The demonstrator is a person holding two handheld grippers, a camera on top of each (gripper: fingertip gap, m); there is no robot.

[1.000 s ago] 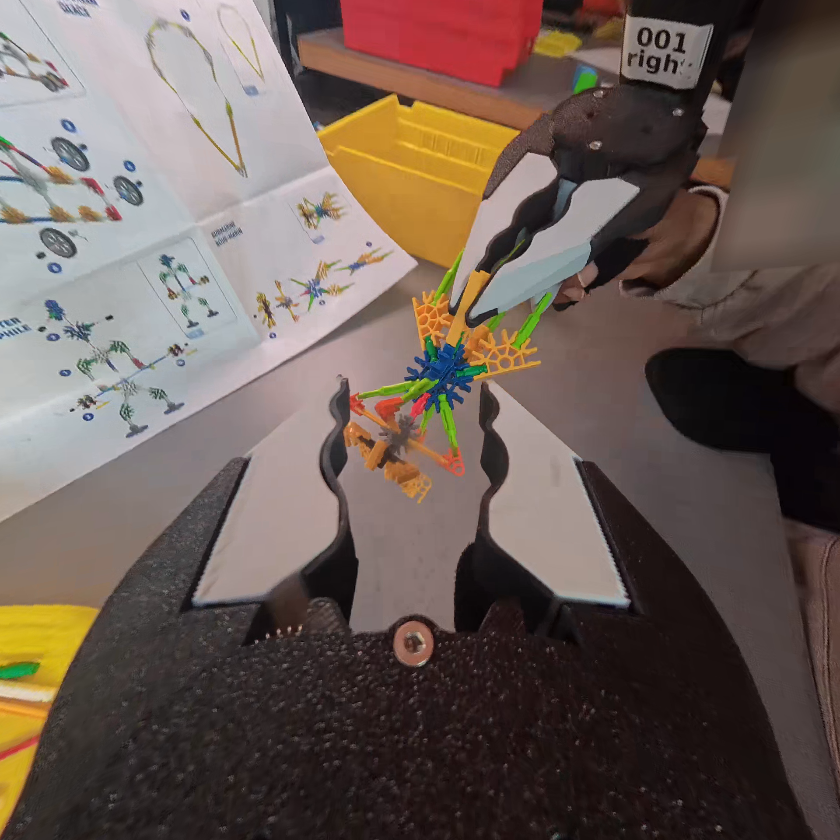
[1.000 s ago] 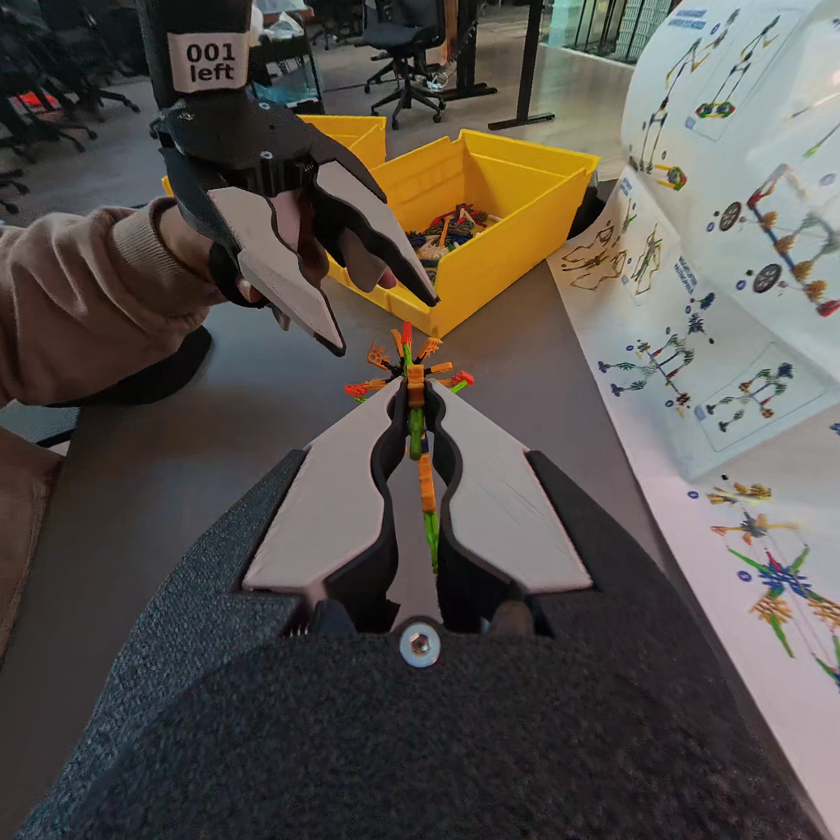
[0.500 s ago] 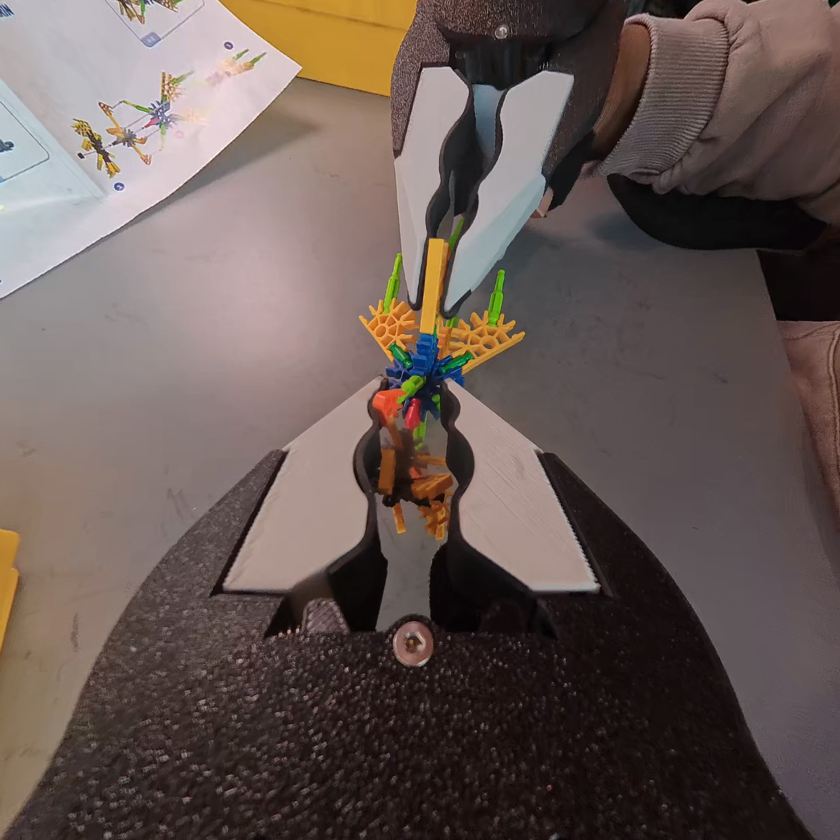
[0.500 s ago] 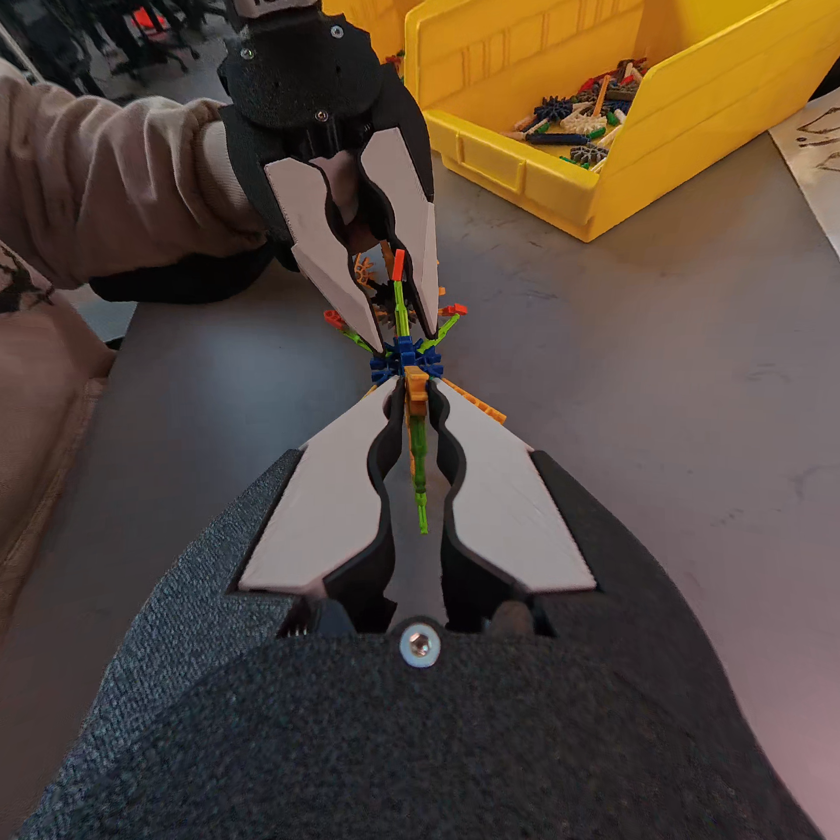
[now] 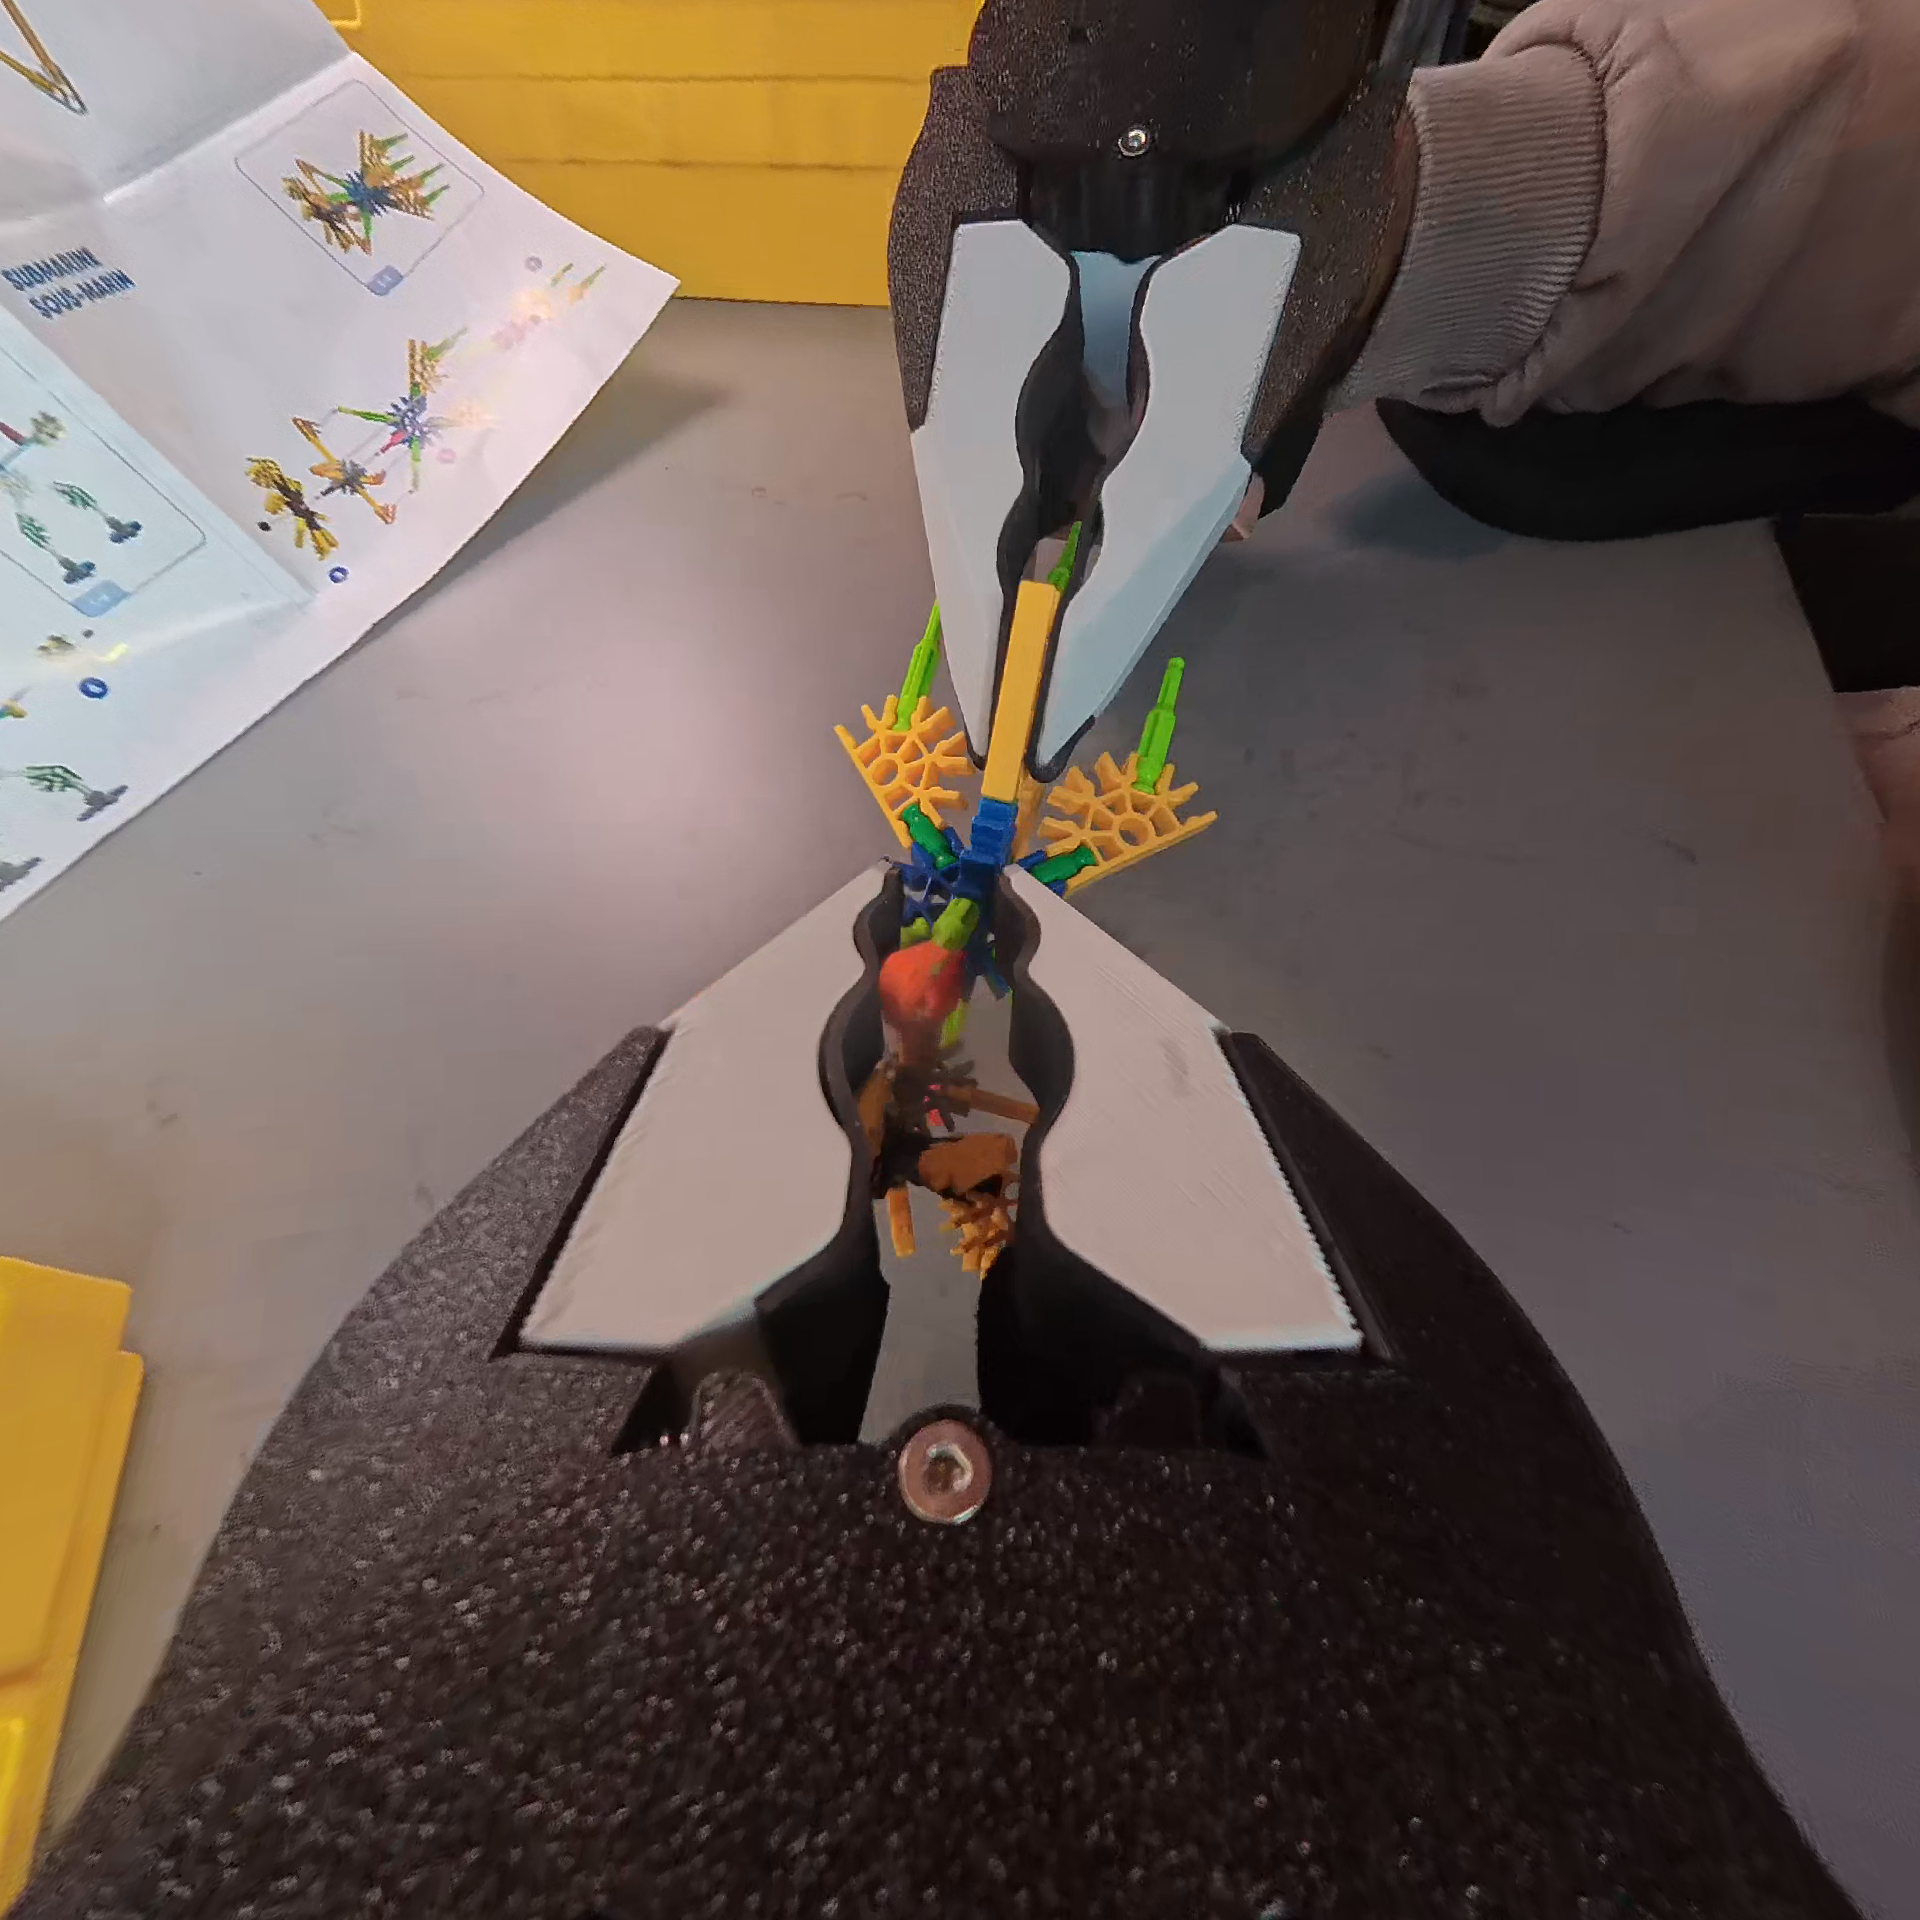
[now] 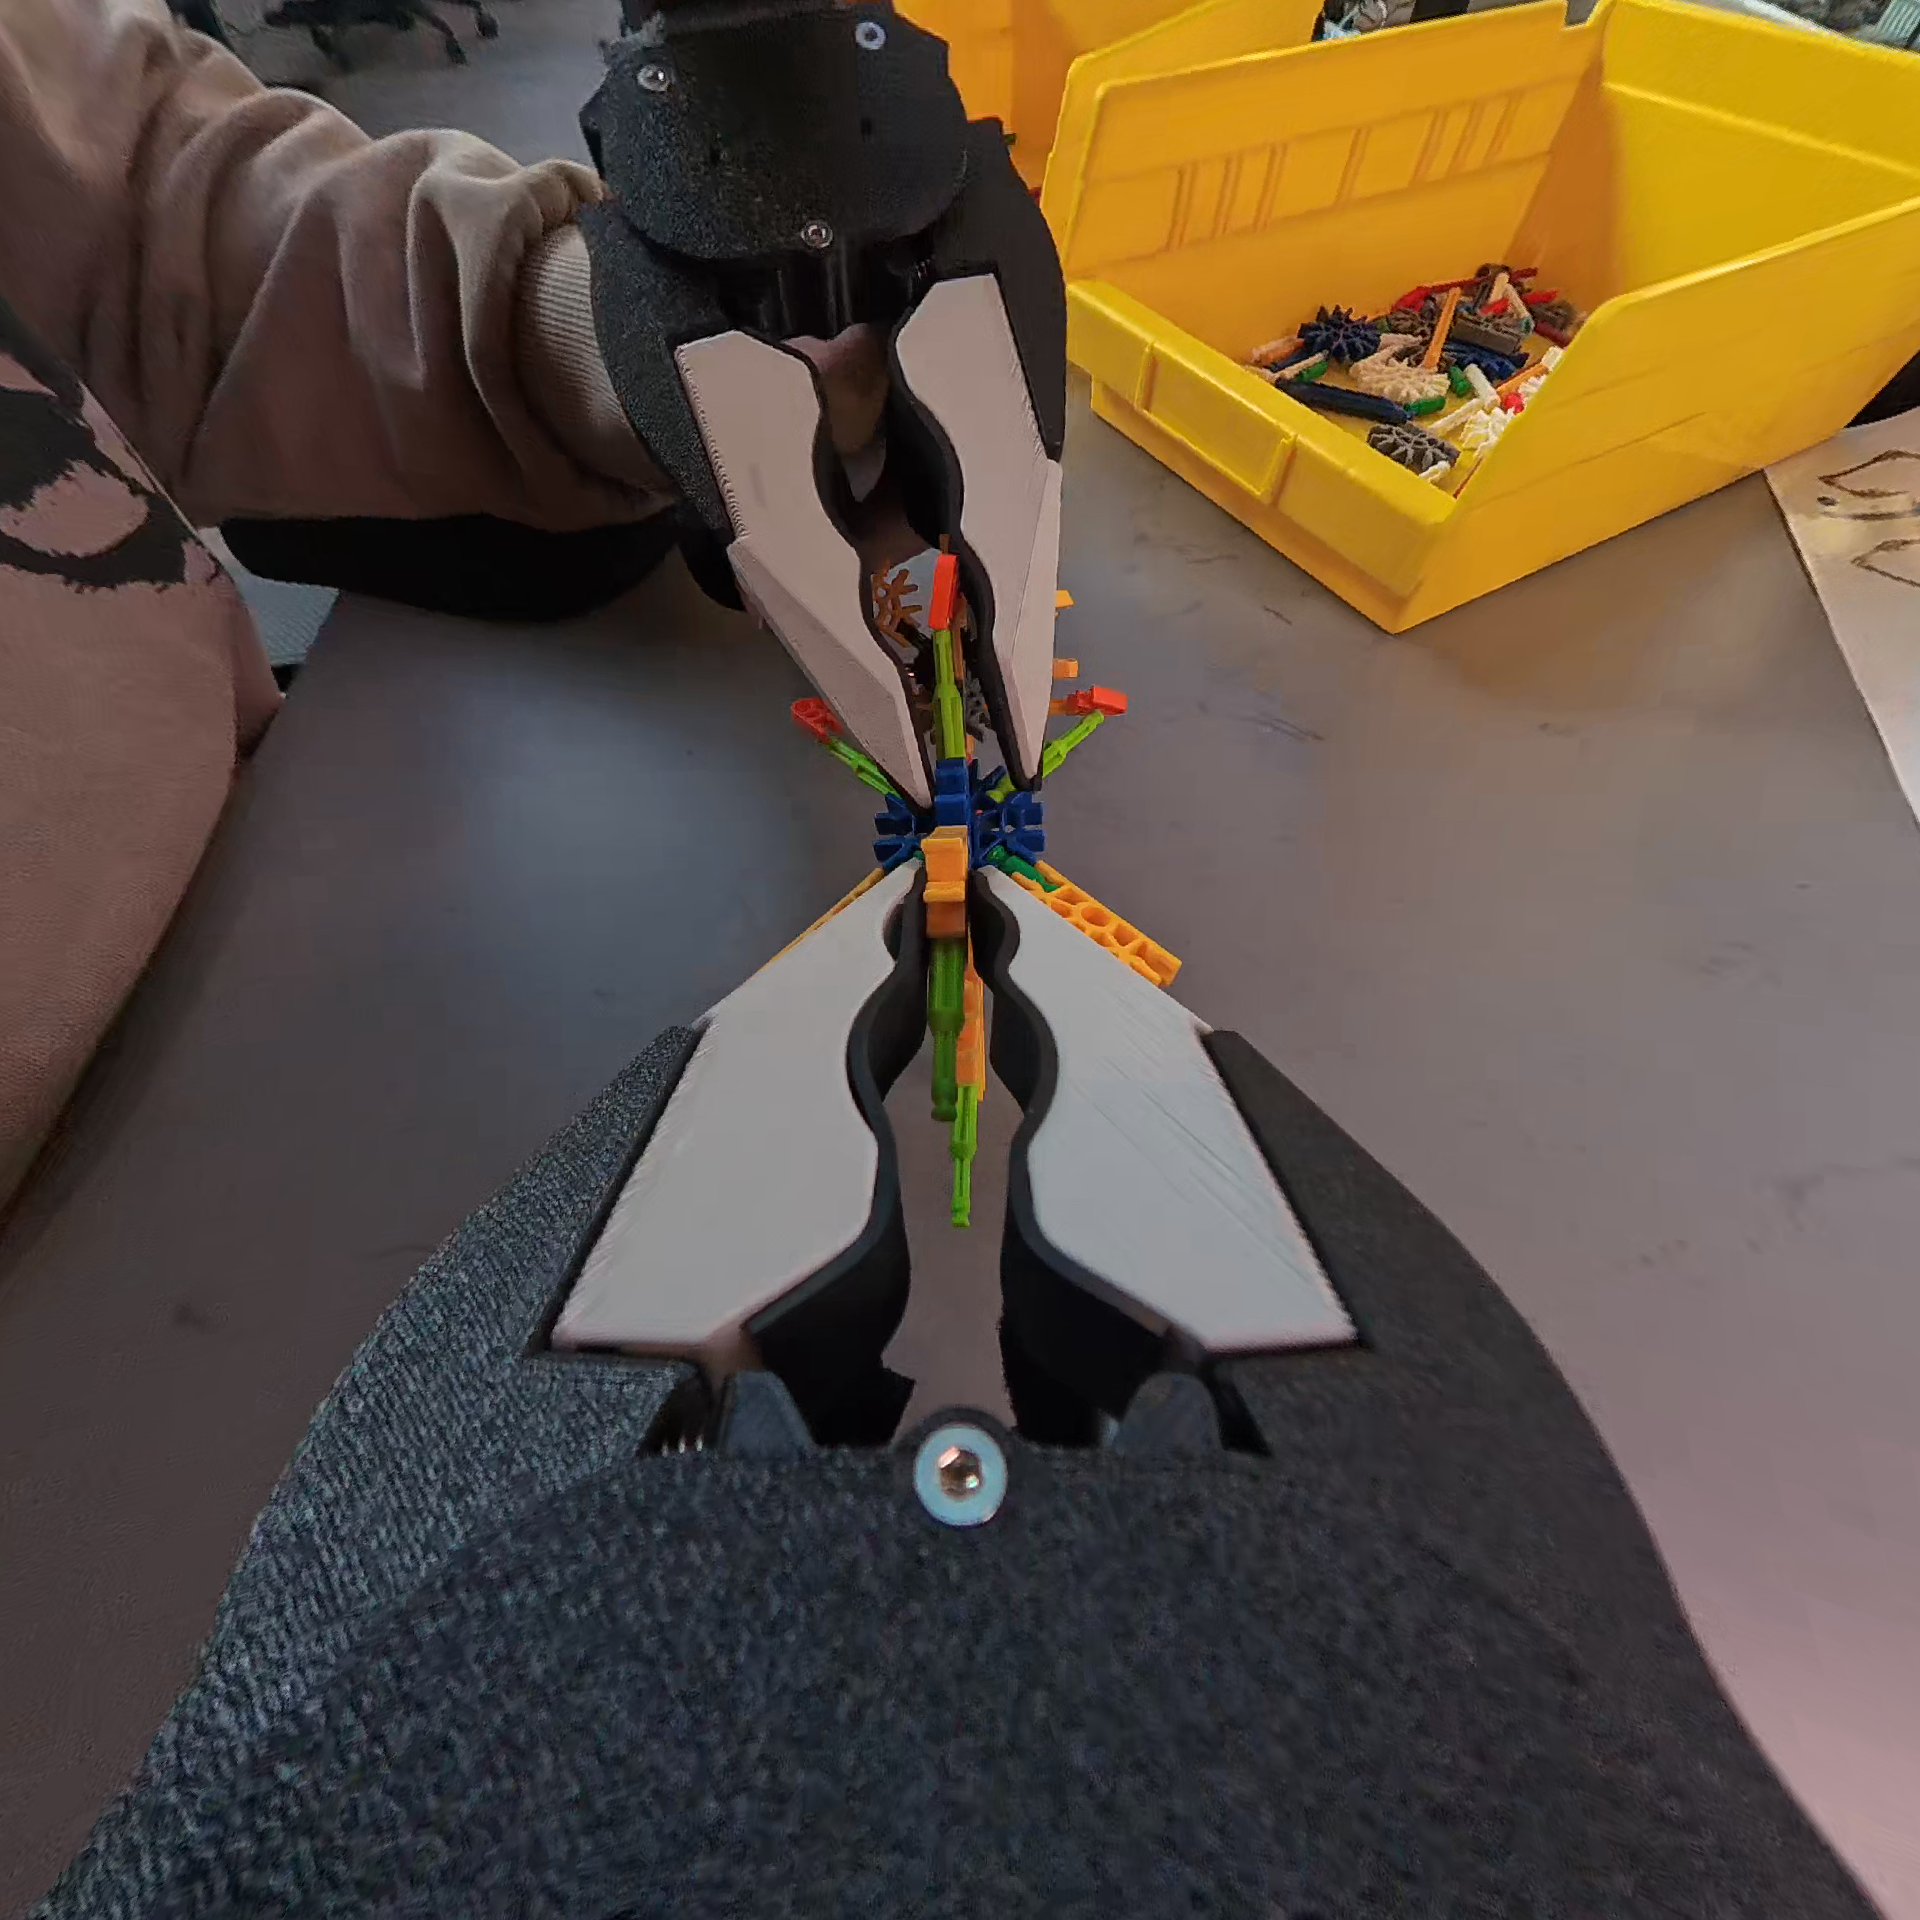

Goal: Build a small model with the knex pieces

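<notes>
A small model of plastic rods and connectors, with a blue hub (image 5: 971, 852), yellow fan pieces, green rods and red tips, is held just above the grey table (image 5: 520, 831). My left gripper (image 5: 951, 888) is shut on the end with the red and orange pieces. My right gripper (image 6: 948, 873) is shut on the opposite end, on a yellow piece and a green rod. The two grippers face each other tip to tip across the blue hub (image 6: 956, 816). The right gripper (image 5: 1010, 764) shows in the left wrist view, and the left gripper (image 6: 975, 788) in the right wrist view.
A yellow bin (image 6: 1195, 384) with several loose pieces stands at the back right. A printed instruction sheet (image 5: 260, 364) lies to the left, with another yellow bin (image 5: 675, 156) behind it. A person's sleeves (image 6: 260, 312) hold the grippers. Only a small space, under 4 cm, lies between the two pairs of fingers.
A second ago my left gripper was open in front of the model; it has moved in and shut on it. Both grippers have tilted down towards the table.
</notes>
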